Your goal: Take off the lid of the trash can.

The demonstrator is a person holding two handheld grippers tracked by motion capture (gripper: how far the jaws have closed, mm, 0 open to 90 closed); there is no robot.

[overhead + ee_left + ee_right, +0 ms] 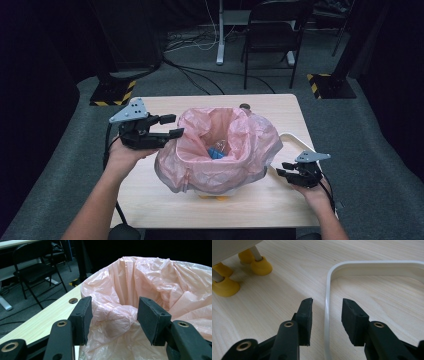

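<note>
Left gripper (169, 126) with jaws apart at the pink bag (220, 150); right gripper (284, 167) with jaws apart over the white frame (327, 315).

The left gripper sits at the bag's left side, its jaws pointing across toward the bag's rolled rim (117, 312); in the left gripper view the pads stand either side of that rim, and contact cannot be told. The pink bag lines a bin standing upright mid-table, nearer the front edge, mouth facing up, with something blue (216, 151) inside. The bin rests on yellow feet (260, 266). The right gripper hovers by the table's right edge, its jaws straddling the rail of the white frame without pressing on it; the rail runs lengthwise between the pads.
</note>
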